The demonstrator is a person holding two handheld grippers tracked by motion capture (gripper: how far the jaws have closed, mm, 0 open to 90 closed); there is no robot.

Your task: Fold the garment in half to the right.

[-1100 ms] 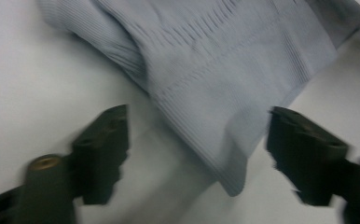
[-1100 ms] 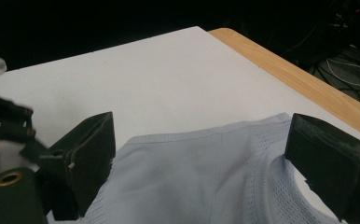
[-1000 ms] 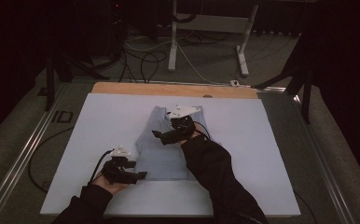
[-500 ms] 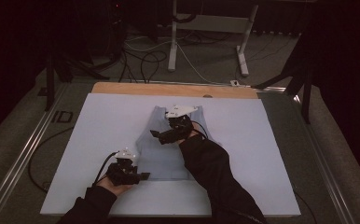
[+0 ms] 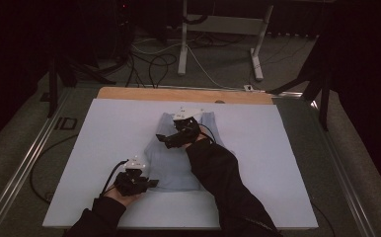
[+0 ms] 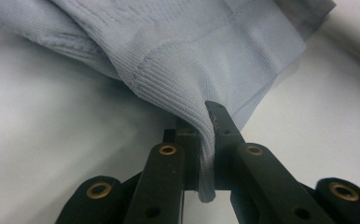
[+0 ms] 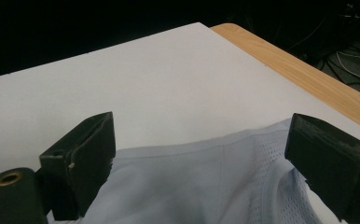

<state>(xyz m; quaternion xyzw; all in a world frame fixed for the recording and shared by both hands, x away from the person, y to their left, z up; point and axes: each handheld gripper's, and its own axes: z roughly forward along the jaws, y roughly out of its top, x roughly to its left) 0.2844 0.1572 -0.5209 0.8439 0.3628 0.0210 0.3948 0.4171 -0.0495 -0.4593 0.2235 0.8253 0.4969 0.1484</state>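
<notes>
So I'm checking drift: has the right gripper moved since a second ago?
No. The right gripper, jaws open, sits over the same spot of the light blue top, equally far from the table's wooden edge.

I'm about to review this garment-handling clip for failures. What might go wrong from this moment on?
1. The left gripper has just been closing and pinches only a thin fold at the hem of the light blue top; a pull may slip it free.
2. The right gripper stands open over the top's far edge, so that end is not held and may drag or bunch across the white board.
</notes>
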